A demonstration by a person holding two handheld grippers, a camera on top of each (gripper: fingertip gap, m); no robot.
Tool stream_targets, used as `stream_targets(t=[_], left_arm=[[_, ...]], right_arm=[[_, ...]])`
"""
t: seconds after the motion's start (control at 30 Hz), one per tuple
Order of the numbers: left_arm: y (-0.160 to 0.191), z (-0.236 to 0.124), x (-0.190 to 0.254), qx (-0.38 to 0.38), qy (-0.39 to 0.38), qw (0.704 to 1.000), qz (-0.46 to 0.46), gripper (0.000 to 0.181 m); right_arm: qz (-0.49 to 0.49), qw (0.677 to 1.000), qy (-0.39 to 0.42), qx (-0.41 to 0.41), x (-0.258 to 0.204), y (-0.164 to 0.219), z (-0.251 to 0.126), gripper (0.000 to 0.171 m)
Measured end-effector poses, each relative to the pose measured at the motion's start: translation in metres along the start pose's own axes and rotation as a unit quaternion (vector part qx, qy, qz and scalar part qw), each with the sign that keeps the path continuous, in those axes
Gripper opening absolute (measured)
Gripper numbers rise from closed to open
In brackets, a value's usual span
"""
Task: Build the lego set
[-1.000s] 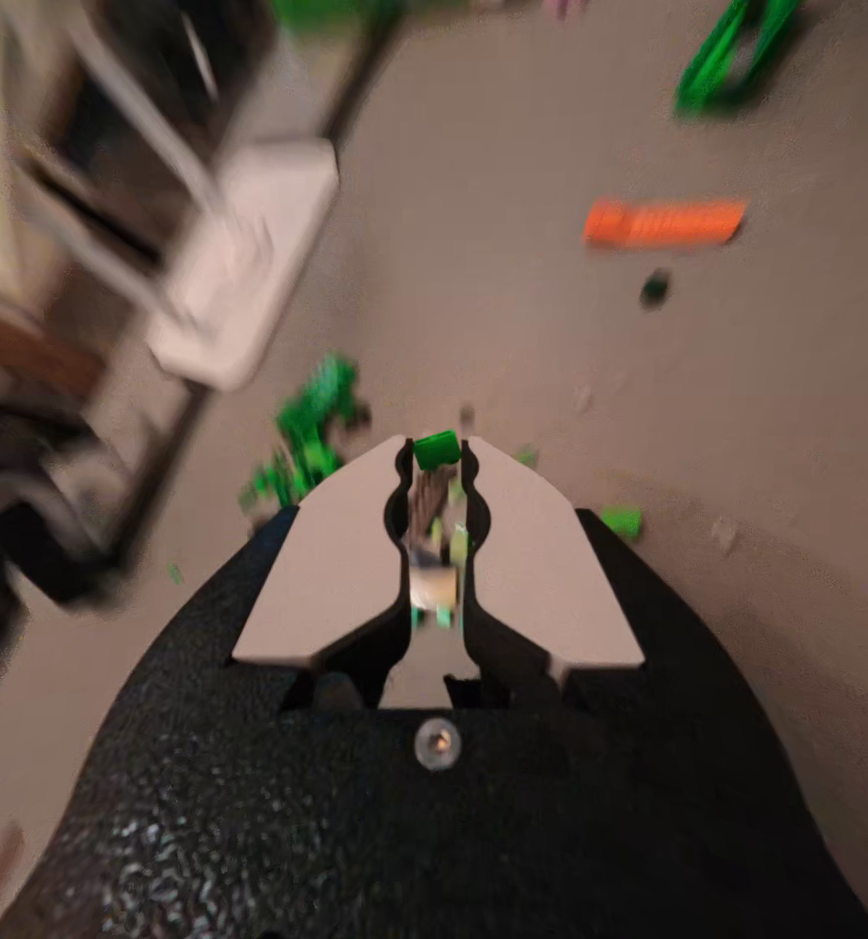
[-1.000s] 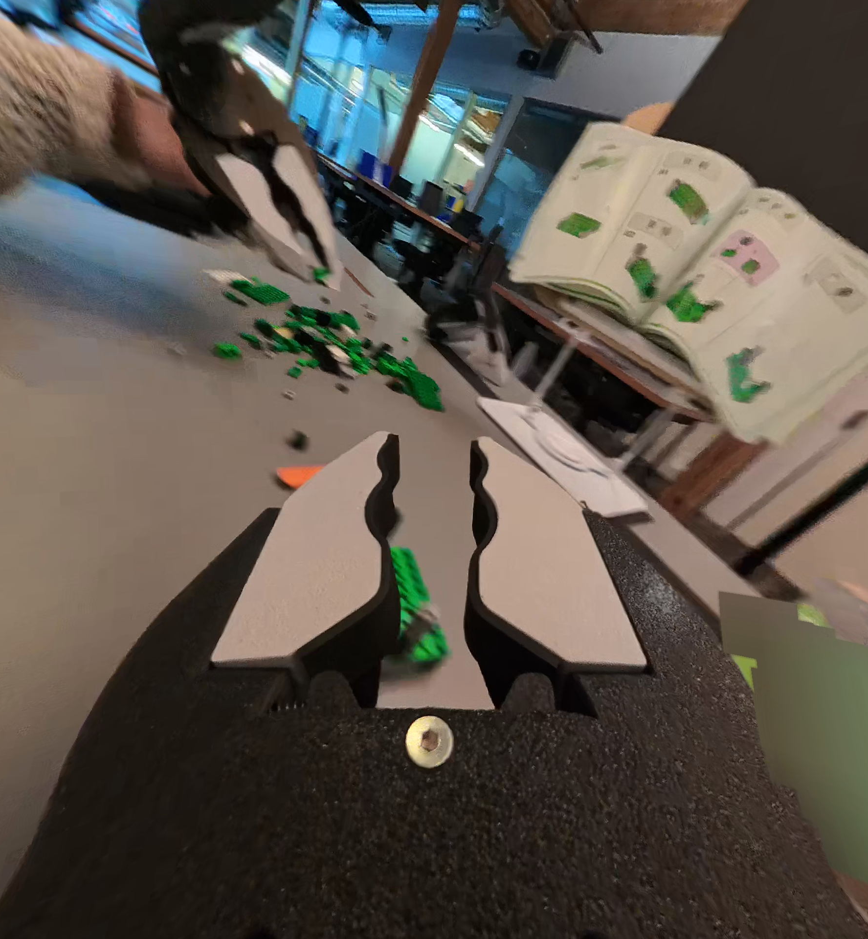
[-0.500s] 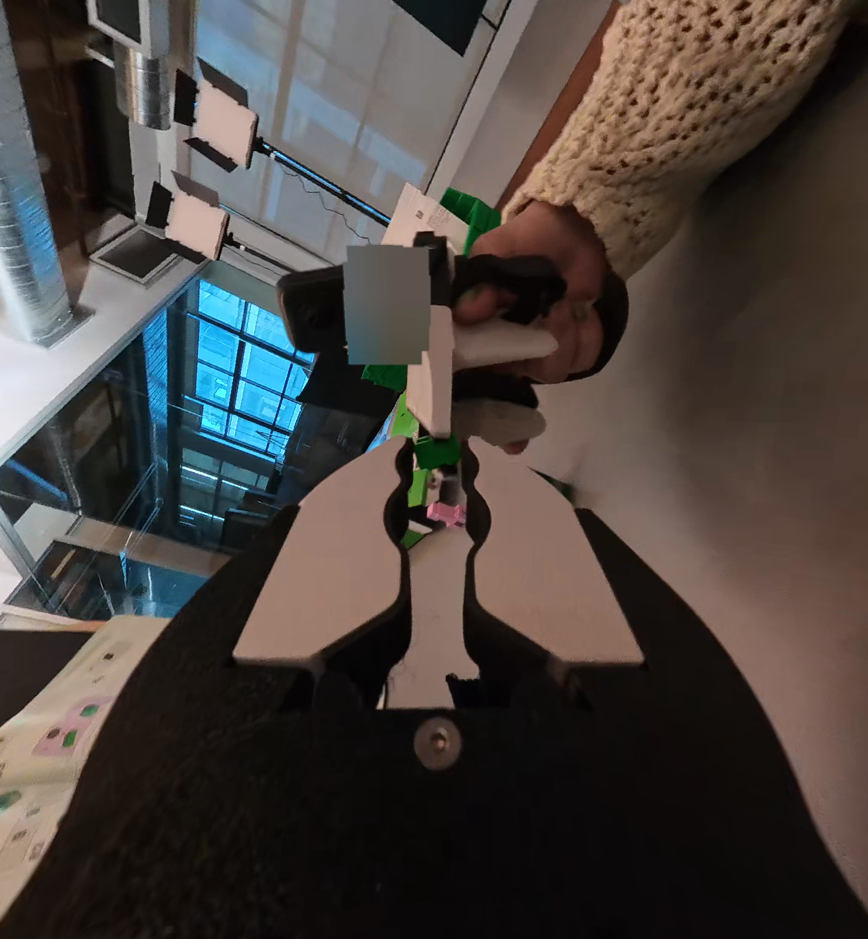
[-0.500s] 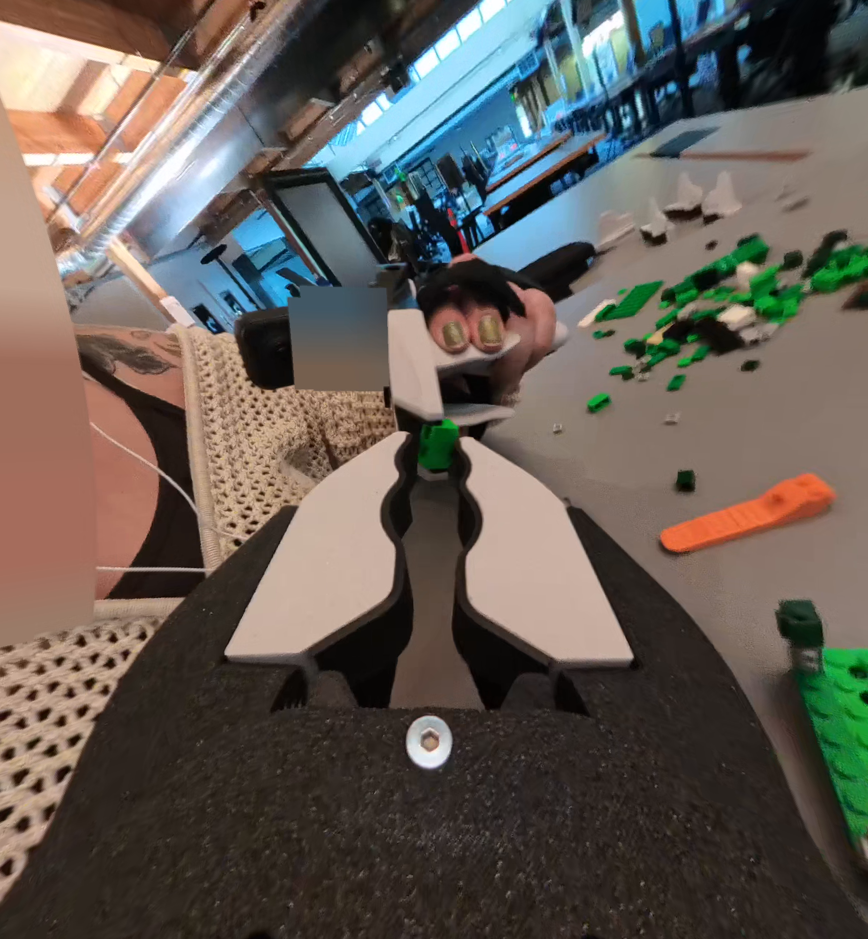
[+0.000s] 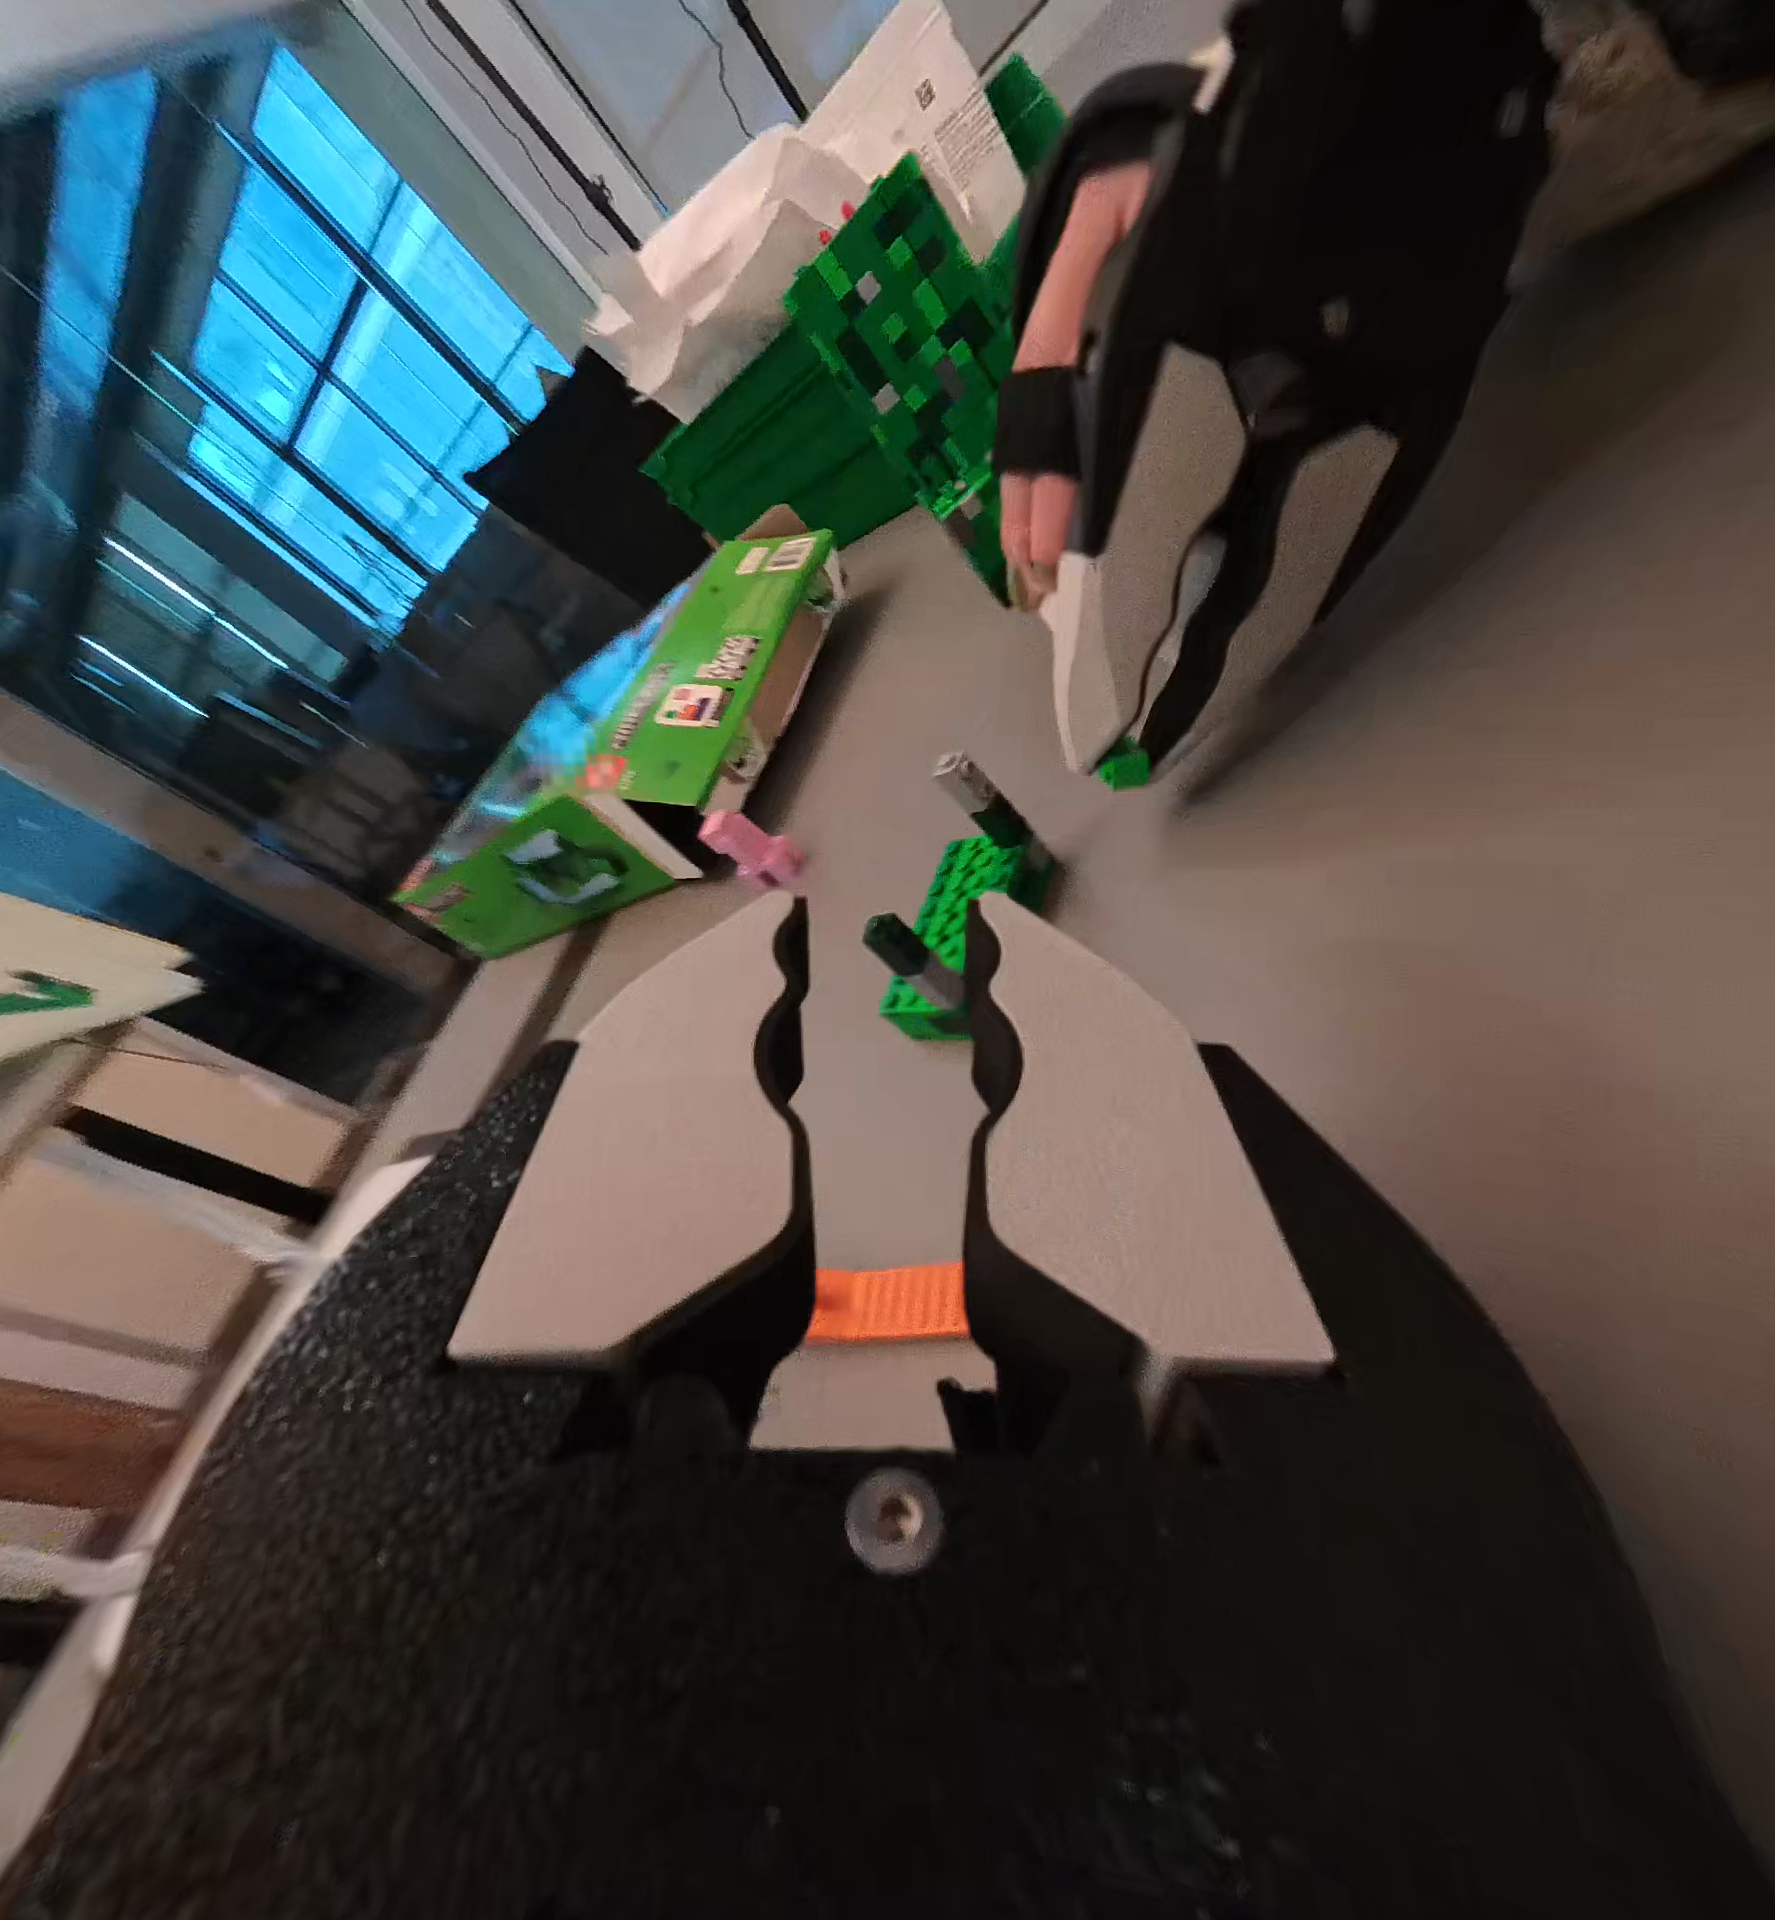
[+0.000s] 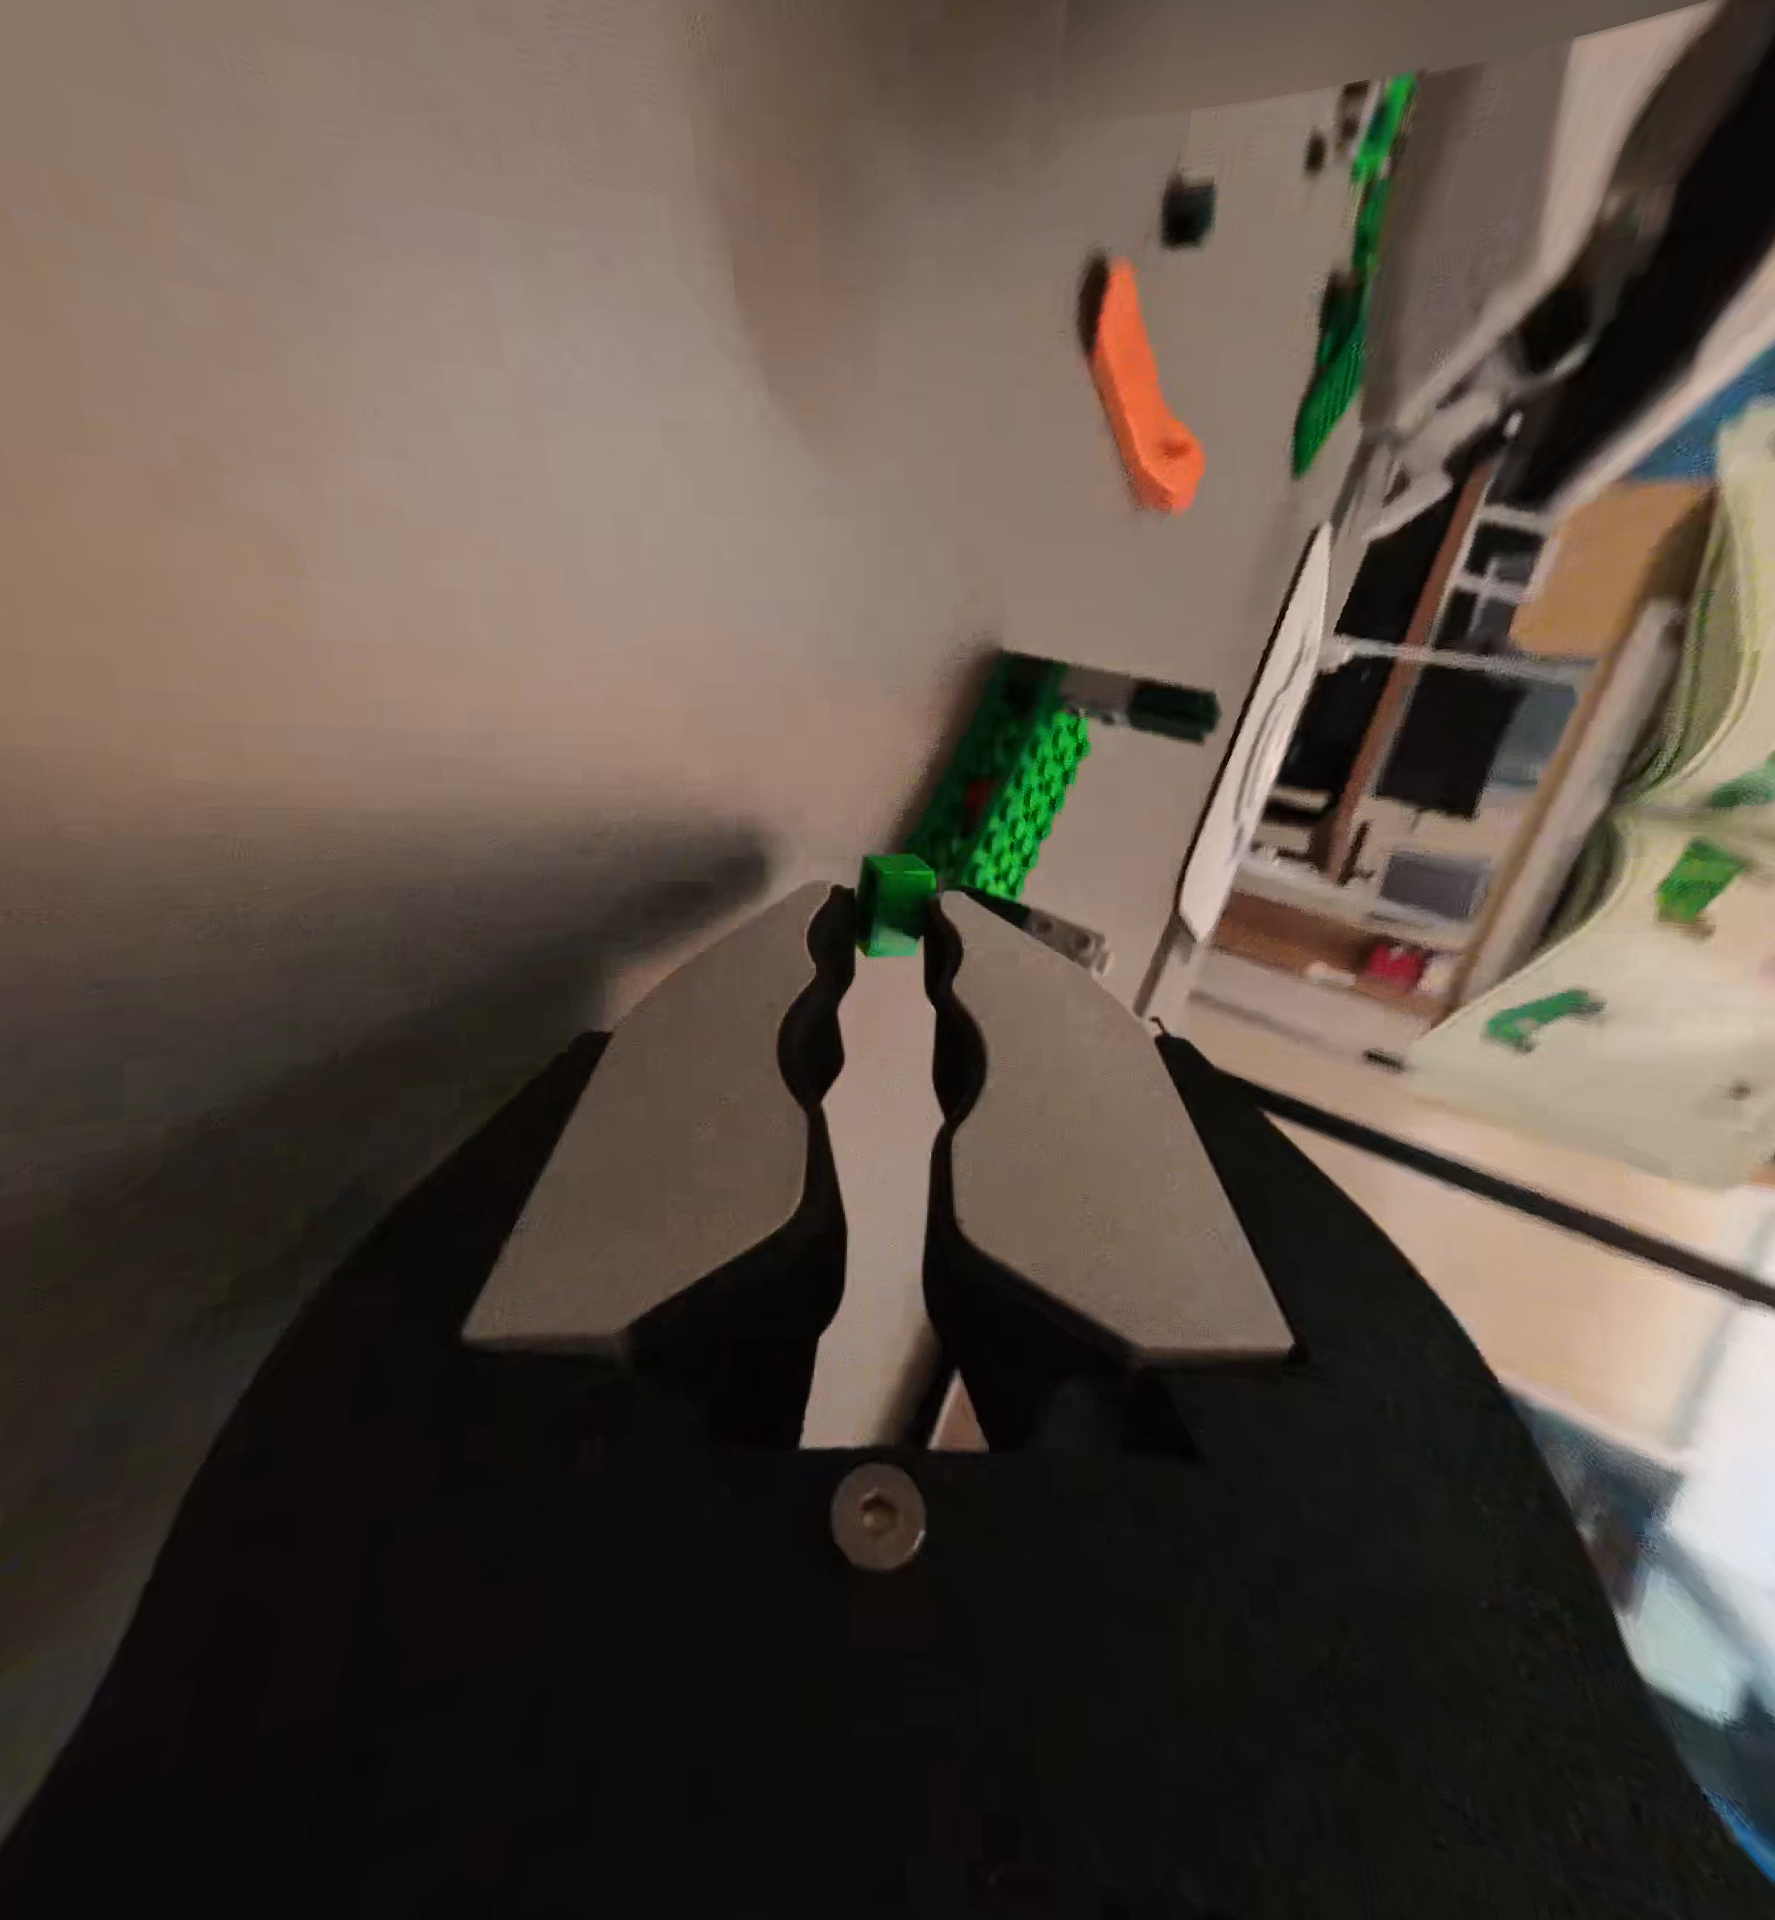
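My right gripper (image 6: 885, 902) is shut on a small green brick (image 6: 895, 925) at its tips, held just short of a green studded plate (image 6: 1018, 790) on the grey table. The plate carries grey and dark green posts (image 6: 1143, 709). In the left wrist view my left gripper (image 5: 883, 920) is open and empty, low over the table, with the same green plate (image 5: 950, 914) just beyond its tips. The right gripper (image 5: 1111, 750), held by a hand, shows at the upper right of that view with the green brick (image 5: 1124, 771) in it.
An orange brick separator (image 5: 888, 1304) (image 6: 1143, 395) lies on the table under my left gripper. A green set box (image 5: 654, 748), a pink piece (image 5: 753, 847) and a large green built block (image 5: 904, 312) stand farther off. The open instruction booklet (image 6: 1693, 883) is beyond the table edge.
The green brick has passed from my left gripper to my right. The left has opened and pulled away over the separator. The right has swung down toward the green plate.
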State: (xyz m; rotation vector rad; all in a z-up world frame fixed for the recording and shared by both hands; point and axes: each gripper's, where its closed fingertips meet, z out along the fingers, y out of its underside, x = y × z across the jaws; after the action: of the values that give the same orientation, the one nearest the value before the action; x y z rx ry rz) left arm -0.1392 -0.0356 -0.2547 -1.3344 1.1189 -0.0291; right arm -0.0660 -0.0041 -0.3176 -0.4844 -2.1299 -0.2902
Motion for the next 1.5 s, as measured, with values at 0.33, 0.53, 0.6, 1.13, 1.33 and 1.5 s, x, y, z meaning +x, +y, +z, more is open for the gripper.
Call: stream_targets(t=[0.33,0.53,0.6,1.13,1.33,1.5], left_arm=[[0.01,0.006,0.018,-0.02,0.032,0.999,-0.022,0.027],[0.013,0.007,0.016,-0.026,0.033,0.998,-0.048,0.026],[0.013,0.007,0.015,-0.028,0.032,0.997,-0.058,0.024],[0.008,0.008,0.019,-0.055,0.057,0.979,-0.188,0.018],[-0.015,0.006,0.02,-0.012,0.127,0.92,-0.371,0.019],[-0.017,0.008,0.027,-0.02,0.144,0.91,-0.389,0.019]], right_arm=[[-0.066,0.998,0.003,0.022,-0.006,-0.004,-0.005,0.023],[0.142,0.983,-0.087,0.08,-0.006,-0.006,-0.018,0.028],[0.298,0.939,-0.135,0.104,0.002,-0.013,-0.018,0.026],[0.544,0.816,-0.195,0.001,-0.005,-0.024,0.008,0.017],[0.329,0.934,0.034,0.139,0.048,-0.05,-0.011,0.016],[0.227,0.961,0.096,0.129,0.055,-0.063,-0.012,0.016]])
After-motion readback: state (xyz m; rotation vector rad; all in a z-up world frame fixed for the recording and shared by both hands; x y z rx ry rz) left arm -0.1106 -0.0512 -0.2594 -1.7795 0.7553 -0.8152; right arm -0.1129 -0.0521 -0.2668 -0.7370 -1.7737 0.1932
